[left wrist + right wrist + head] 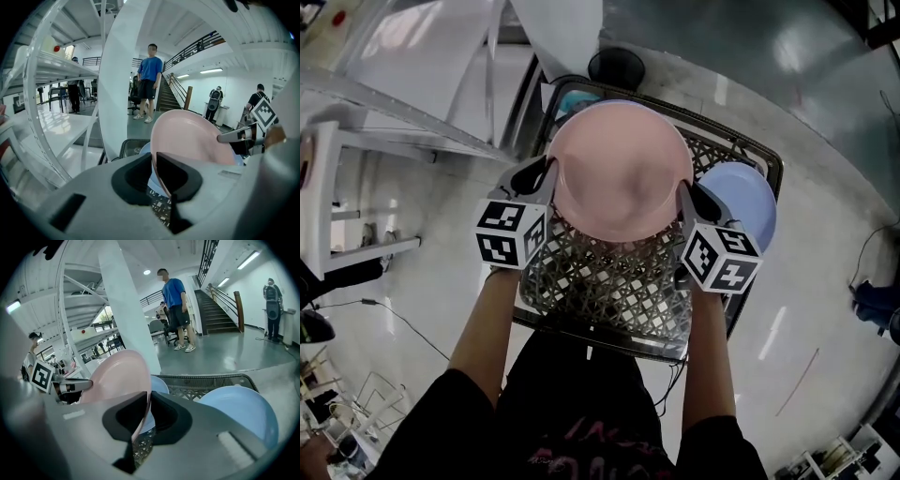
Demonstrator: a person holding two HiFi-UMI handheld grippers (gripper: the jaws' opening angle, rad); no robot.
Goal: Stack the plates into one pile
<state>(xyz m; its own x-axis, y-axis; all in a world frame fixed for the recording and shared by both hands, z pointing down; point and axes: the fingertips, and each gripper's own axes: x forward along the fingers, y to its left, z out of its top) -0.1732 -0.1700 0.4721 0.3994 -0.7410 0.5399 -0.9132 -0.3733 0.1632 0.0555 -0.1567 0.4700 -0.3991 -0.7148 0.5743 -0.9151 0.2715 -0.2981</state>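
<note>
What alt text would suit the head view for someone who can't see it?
Seen from above, a person holds a pink plate over a black lattice crate, left gripper and right gripper clamped on opposite edges. A blue plate lies at the crate's right.

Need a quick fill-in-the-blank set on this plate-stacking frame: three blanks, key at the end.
1. The held plate is ____ in colour.
2. Counting the left tool and the right tool, the number of tools clamped on its rim is ____.
3. The resting plate at the right side of the mesh basket is ____ in colour.
Missing words: pink; two; blue.
</note>
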